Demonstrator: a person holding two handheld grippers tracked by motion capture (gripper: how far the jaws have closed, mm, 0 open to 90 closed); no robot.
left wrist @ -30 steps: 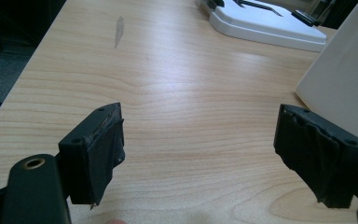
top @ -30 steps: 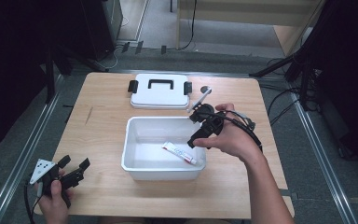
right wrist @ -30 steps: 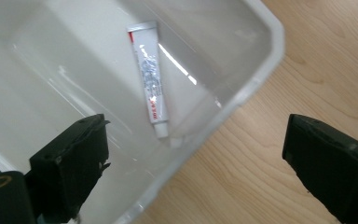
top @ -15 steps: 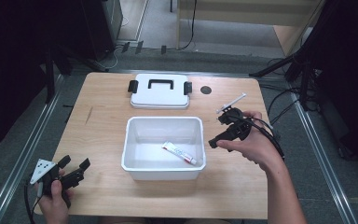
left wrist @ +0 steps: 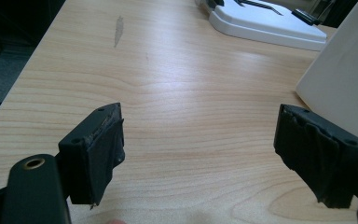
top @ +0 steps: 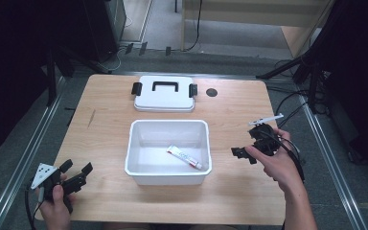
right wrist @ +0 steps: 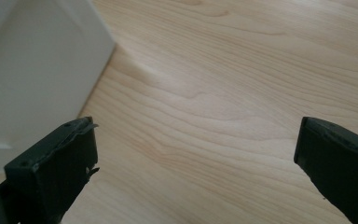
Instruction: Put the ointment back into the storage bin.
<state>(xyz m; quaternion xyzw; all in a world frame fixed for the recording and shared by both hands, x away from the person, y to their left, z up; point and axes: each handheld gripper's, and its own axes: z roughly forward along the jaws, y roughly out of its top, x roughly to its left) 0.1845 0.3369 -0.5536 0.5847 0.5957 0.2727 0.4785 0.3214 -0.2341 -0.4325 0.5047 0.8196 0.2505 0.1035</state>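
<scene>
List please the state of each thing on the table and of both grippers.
Box: open, upright, no lid on it.
Tube: lying flat inside the box.
Lid: off, resting flat on the table behind the box.
Left gripper: open, holding nothing.
Right gripper: open, holding nothing, right of the box.

Left tool [top: 74, 173] low at my near-left, jaws wide, nothing between them. Right tool [top: 251, 143] out at my right, forearm angled in, jaws just opened fully, empty.

Tube [top: 184, 157] lies diagonally, perhaps toothpaste
</scene>
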